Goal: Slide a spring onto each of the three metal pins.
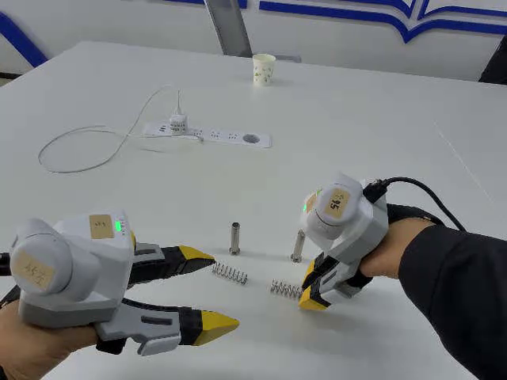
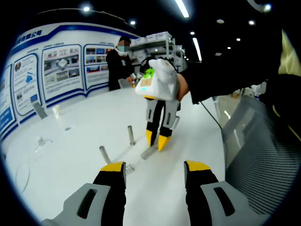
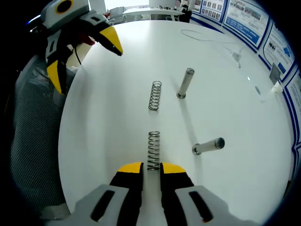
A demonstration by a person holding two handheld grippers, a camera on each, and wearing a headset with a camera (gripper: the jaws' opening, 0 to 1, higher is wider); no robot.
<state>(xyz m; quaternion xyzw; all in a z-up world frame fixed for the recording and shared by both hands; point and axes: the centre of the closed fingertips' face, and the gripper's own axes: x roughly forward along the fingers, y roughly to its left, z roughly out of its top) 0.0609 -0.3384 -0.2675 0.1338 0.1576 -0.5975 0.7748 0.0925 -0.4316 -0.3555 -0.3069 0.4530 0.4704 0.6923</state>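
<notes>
Two pins stand upright on the table (image 1: 356,119): left pin (image 1: 234,237) and right pin (image 1: 298,246). Two springs lie flat, pointing left-right. The left spring (image 1: 230,273) lies loose. The right spring (image 1: 285,289) has its right end pinched in the right gripper's (image 1: 310,294) narrow jaws. The left gripper (image 1: 224,290) gapes wide.

We've got left pin (image 1: 234,238) and right pin (image 1: 298,246) upright, side by side on the table (image 1: 372,127). Left spring (image 1: 230,273) lies in front of left pin, near the left gripper (image 1: 218,290). Right spring (image 1: 283,289) lies in front of right pin, one end between the right gripper (image 1: 307,299) tips. Power strip (image 1: 214,135), then cup (image 1: 264,69), sit well behind.
</notes>
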